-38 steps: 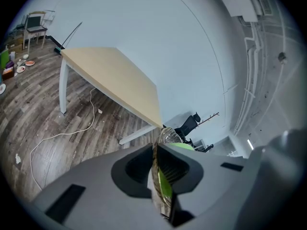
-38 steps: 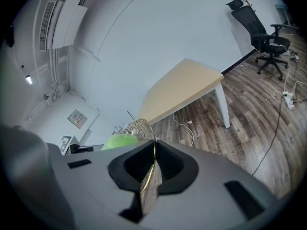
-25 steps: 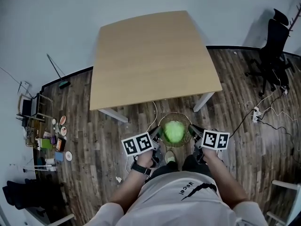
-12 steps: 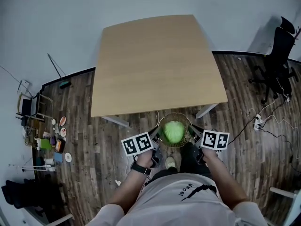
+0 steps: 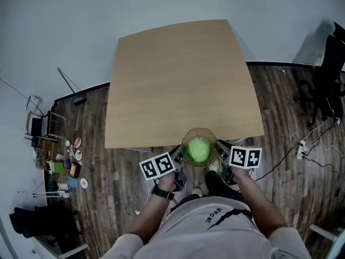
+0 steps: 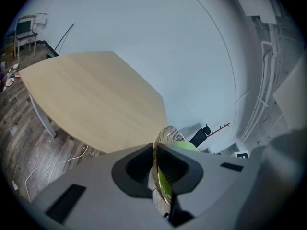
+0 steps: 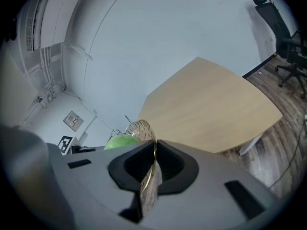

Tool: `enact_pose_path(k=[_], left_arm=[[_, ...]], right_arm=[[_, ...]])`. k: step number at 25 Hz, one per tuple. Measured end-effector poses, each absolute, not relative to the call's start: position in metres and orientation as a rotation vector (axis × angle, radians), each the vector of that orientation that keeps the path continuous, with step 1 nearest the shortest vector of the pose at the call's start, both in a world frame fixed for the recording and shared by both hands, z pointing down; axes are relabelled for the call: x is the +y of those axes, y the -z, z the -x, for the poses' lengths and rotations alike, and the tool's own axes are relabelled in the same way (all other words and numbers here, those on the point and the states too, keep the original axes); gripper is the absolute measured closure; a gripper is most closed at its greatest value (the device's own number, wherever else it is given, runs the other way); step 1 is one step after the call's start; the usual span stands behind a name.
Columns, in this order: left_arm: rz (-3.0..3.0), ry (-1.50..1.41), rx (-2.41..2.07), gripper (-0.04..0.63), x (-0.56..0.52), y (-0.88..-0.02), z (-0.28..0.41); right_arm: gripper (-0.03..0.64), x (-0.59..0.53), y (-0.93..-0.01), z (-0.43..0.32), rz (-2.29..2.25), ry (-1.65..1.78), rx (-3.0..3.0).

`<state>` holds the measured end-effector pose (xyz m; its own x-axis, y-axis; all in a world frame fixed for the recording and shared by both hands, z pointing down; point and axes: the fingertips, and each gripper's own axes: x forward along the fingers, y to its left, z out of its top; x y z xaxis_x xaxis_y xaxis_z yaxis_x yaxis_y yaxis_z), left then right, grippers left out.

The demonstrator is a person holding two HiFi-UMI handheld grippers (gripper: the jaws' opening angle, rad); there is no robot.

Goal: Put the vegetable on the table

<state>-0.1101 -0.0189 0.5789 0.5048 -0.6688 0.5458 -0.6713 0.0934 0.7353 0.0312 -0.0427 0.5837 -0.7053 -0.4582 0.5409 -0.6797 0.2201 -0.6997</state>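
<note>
A round green vegetable [image 5: 198, 150] lies in a gold wire bowl [image 5: 200, 132]. I hold the bowl between both grippers, at the near edge of the wooden table [image 5: 178, 74]. My left gripper [image 5: 178, 154] is shut on the bowl's left rim, which shows between its jaws in the left gripper view as the bowl's rim [image 6: 156, 174]. My right gripper [image 5: 220, 149] is shut on the right rim, the bowl's rim [image 7: 149, 174]. The vegetable [image 6: 184, 146] peeks over the left gripper's body, and the vegetable [image 7: 123, 141] over the right one's.
The table top is bare light wood on white legs [image 6: 39, 114]. A black office chair [image 5: 330, 74] stands on the wood floor at right. Small dishes and clutter [image 5: 67, 163] lie by the left wall. A cable [image 5: 310, 150] trails across the floor at right.
The bowl with the vegetable has moved forward, from over the floor to the table's near edge. Both grippers kept their hold.
</note>
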Motion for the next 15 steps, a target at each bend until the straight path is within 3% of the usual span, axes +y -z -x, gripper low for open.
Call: enact_pose_path(k=[15], left_arm=[[-1.541, 0.05, -1.272, 0.56, -0.124, -0.598, 0.105]], right_arm=[[0.592, -0.159, -0.603, -0.034, -0.944, -1.48, -2.284]])
